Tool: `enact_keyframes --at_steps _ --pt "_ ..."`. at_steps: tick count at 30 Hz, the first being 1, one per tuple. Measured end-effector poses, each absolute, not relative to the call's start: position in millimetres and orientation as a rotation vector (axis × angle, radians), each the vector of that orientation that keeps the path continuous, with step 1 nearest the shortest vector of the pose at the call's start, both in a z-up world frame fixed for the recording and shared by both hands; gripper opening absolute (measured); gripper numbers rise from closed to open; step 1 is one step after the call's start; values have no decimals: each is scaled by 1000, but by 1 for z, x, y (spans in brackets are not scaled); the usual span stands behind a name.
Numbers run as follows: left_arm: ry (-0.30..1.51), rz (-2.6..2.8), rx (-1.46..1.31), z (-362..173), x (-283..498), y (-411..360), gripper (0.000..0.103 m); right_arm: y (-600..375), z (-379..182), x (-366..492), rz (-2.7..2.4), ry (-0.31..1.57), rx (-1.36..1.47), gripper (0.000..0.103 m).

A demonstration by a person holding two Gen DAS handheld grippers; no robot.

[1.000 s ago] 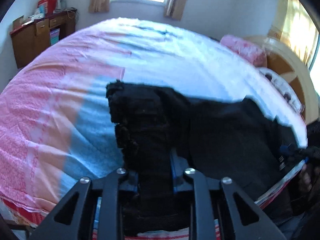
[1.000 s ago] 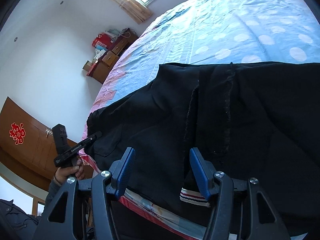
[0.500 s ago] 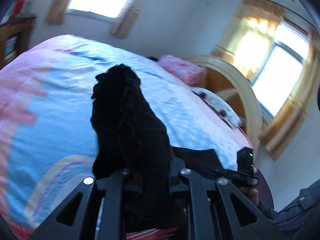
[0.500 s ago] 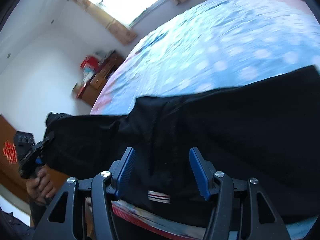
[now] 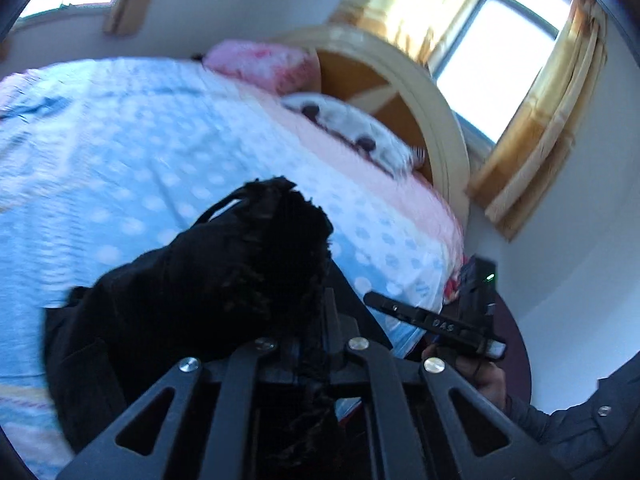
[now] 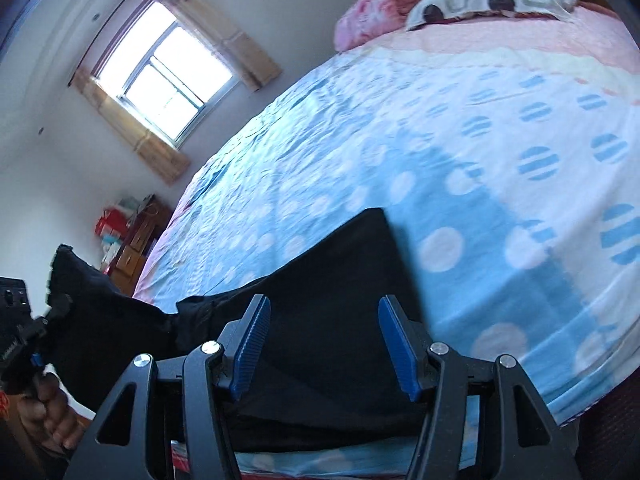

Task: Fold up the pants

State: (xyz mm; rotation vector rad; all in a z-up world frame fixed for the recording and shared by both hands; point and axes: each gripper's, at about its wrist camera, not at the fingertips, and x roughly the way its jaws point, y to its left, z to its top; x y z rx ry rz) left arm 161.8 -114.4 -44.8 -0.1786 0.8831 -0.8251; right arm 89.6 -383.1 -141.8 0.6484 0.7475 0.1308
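**Left tool pinching the pants, right tool spread above them**

The left tool (image 5: pixel 308 344) is pinching a bunched end of the black pants (image 5: pixel 224 280), its jaws having just been closing on the cloth, which is hanging raised ahead of it over the bed (image 5: pixel 120 152). To its right, the right tool (image 6: pixel 324 344) is standing spread, nothing pressed between its blue pads (image 6: pixel 252 344), with the rest of the pants lying flat on the bed directly beneath and ahead of it.

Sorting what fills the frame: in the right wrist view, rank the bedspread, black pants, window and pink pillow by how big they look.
1. bedspread
2. black pants
3. window
4. pink pillow

The window and pillow are farther away, so only apparent size counts.
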Motion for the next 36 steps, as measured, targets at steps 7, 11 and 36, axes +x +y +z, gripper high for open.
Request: enact_keyframes --at_steps 7,11,36 --pt "1015 -789 31 -129 179 -208 14 -398 -155 89 92 754 662 58" --pt "1007 -785 97 -129 172 -222 30 -405 -156 87 65 743 664 58" --pt "821 -481 -132 -110 159 -44 103 -293 -157 69 518 940 286 58"
